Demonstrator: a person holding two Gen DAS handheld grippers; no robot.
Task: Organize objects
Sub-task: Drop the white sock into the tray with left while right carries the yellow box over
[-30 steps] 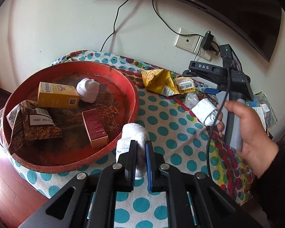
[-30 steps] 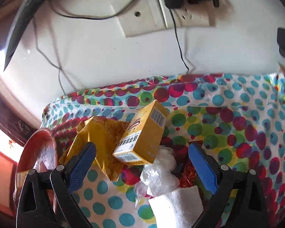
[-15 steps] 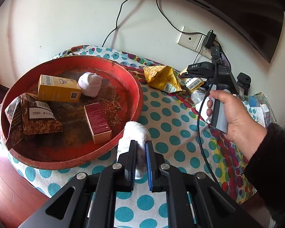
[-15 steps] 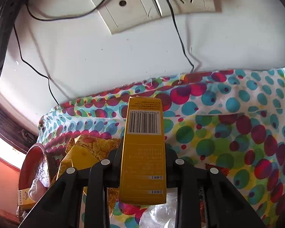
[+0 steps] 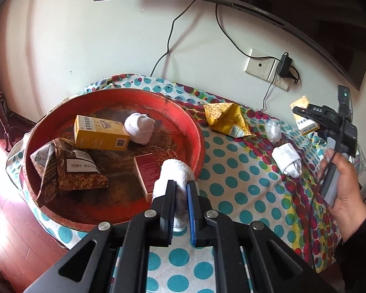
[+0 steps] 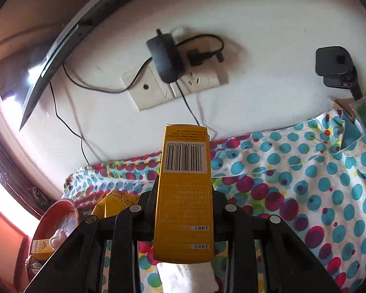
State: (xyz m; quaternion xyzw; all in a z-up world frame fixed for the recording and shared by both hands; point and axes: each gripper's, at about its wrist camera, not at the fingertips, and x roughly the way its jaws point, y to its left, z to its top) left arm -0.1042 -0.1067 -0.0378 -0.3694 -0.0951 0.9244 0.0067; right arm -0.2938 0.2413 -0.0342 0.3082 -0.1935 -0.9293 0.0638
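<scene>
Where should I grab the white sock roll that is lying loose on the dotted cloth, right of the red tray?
Take the white sock roll across its short width at mid-length, coming from above. It lies flat on the dotted cloth, a soft cylinder that should compress between the fingers. The clear plastic bag sits just beyond it, so a top approach probably avoids that.

Your left gripper (image 5: 180,193): matt black plastic, clamped on soft white rolled sock (image 5: 174,173). Your right gripper (image 6: 184,210): same matt plastic, squeezing yellow cardboard box (image 6: 184,195), smooth, slight sheen. Red round tray (image 5: 197,134): worn, rough, scuffed floor. Polka-dot tablecloth (image 5: 231,185): thin, slightly wrinkled. Yellow snack packet (image 5: 228,119): crinkled glossy foil. Floor (image 5: 2,210): glossy reddish wood.
</scene>
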